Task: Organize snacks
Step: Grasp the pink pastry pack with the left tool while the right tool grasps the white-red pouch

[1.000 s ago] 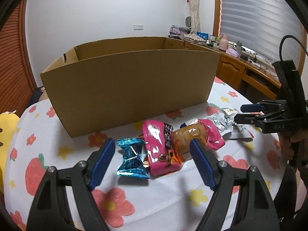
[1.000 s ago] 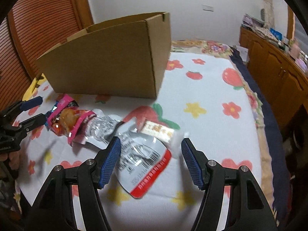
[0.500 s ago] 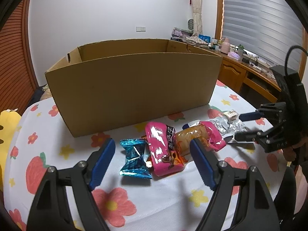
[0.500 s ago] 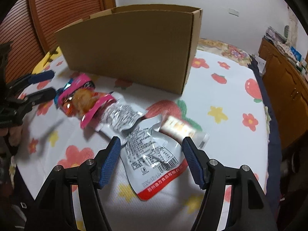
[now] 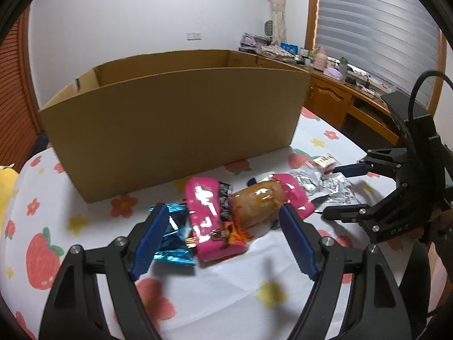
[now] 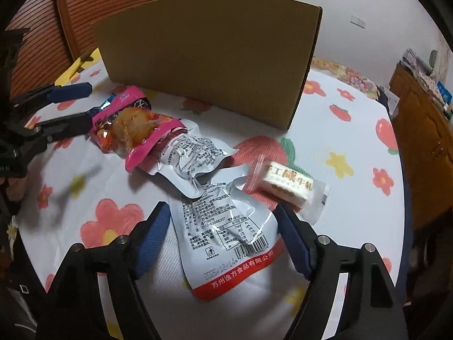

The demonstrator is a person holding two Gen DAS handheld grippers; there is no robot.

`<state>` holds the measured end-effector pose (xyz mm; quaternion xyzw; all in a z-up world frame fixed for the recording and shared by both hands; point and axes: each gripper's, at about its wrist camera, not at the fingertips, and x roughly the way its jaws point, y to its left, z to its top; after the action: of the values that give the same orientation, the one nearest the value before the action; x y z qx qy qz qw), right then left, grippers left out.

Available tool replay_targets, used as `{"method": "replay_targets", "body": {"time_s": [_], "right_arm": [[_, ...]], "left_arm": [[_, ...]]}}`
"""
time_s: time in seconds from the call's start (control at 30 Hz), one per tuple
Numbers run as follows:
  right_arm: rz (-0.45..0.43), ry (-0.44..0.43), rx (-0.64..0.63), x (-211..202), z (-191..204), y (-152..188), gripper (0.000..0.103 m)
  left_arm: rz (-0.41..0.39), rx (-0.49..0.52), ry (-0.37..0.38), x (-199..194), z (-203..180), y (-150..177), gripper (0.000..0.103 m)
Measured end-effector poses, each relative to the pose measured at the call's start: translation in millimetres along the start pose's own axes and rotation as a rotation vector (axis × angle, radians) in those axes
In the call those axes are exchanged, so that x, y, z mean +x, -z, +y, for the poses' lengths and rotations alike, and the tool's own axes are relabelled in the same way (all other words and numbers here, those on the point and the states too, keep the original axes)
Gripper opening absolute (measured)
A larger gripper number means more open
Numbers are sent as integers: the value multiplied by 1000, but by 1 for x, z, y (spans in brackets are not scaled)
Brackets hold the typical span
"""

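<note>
Snacks lie in a row on the flowered cloth in front of an open cardboard box (image 5: 175,124). My left gripper (image 5: 223,226) is open, its blue pads either side of a pink packet (image 5: 209,218) and a blue foil candy (image 5: 172,238); a pink pouch with an orange snack (image 5: 263,201) lies just right. My right gripper (image 6: 223,226) is open over a silver pouch with a red bottom (image 6: 226,232). A second silver pouch (image 6: 192,153) and a small white wrapped bar (image 6: 288,184) lie beyond. The box also shows in the right wrist view (image 6: 209,56).
The table has a white cloth with strawberries and flowers (image 5: 45,255). A wooden desk with clutter (image 5: 339,90) stands at the right. A wooden cabinet (image 6: 424,141) is to the right of the table. A slatted wooden door (image 6: 56,22) is behind the box.
Both grippers have moved lower and closer to the snacks. The right gripper has swung left, so the box fills more of its view. Nothing has been taken hold of.
</note>
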<state>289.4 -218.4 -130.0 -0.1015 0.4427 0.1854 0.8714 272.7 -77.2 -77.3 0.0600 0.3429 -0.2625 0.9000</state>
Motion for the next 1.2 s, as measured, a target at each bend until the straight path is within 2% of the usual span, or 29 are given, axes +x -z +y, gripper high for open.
{"method": "replay_targets", "body": {"time_s": [0.13,0.3,0.43,0.47,0.5,0.53,0.7,0.83,1.07,1.1,1.17,1.2], "right_arm": [[-13,8,-1,-4,1,3,66],[-21,-8,4,-6,-3,8,65],[-32,-5,7,-6,-2,8,65],[-38,-6,9,-6,-2,9,65],[-40,-6,10,-6,-2,9,65],[-42,-6,11,-6,-2,9,65],[-53,2,12,-7,-1,11,66],[-58,2,13,-6,-1,11,66],[-62,1,13,-6,-1,12,66],[-62,1,13,-6,-1,12,66],[-62,2,13,-6,-1,12,66],[-62,2,13,-6,-1,11,66]], "left_arm": [[42,86,25,7,-13,-9,81],[99,260,40,17,-30,-17,80],[174,335,65,28,-33,-23,79],[190,348,69,32,-32,-24,77],[200,361,71,36,-32,-26,64],[215,374,77,39,-32,-27,55],[272,431,91,50,-37,-34,54],[319,427,102,64,-38,-37,55],[326,354,150,71,-28,-43,59],[328,346,155,71,-26,-43,57],[332,324,178,68,-23,-42,42],[328,320,179,66,-22,-42,39]]}}
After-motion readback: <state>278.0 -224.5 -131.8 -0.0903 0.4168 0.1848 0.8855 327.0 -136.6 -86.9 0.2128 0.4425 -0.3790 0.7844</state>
